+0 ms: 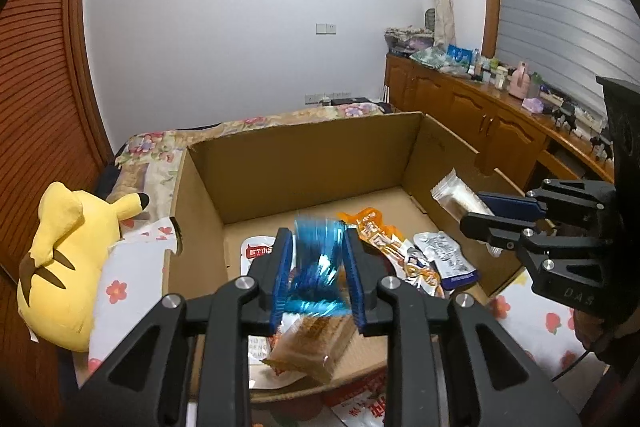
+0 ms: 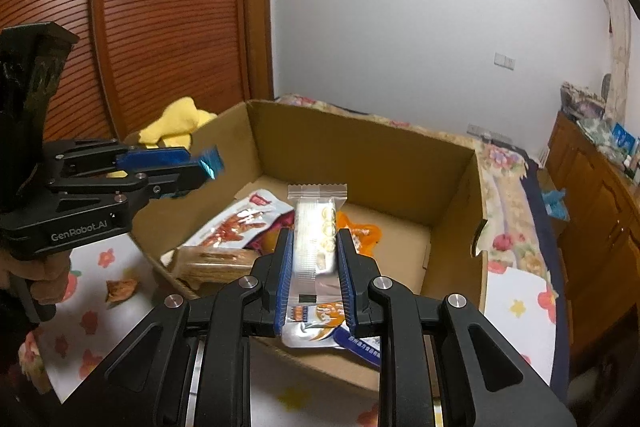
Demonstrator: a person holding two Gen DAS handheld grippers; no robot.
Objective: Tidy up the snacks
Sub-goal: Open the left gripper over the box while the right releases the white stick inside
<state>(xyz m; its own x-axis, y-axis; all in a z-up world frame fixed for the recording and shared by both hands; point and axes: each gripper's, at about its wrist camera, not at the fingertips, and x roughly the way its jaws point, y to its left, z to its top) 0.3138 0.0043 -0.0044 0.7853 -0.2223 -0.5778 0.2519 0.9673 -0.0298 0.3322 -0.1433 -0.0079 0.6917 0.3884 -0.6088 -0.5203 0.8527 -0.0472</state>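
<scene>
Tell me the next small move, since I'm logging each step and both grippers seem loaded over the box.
Probably open the left gripper and let the blue packet drop. It is pinched between the fingers above the box, where other snacks already lie. The right gripper holds a clear wafer packet over the box too, so it could release next.

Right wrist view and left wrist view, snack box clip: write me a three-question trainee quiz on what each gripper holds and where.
1. True or false: the left gripper is shut on a shiny blue foil packet.
2. What does the right gripper hold? A) clear-wrapped white snack bar B) orange pouch
3. Fill in: both grippers are over the open brown ____ box.

Key: 1 true; 2 A; 3 cardboard.
</scene>
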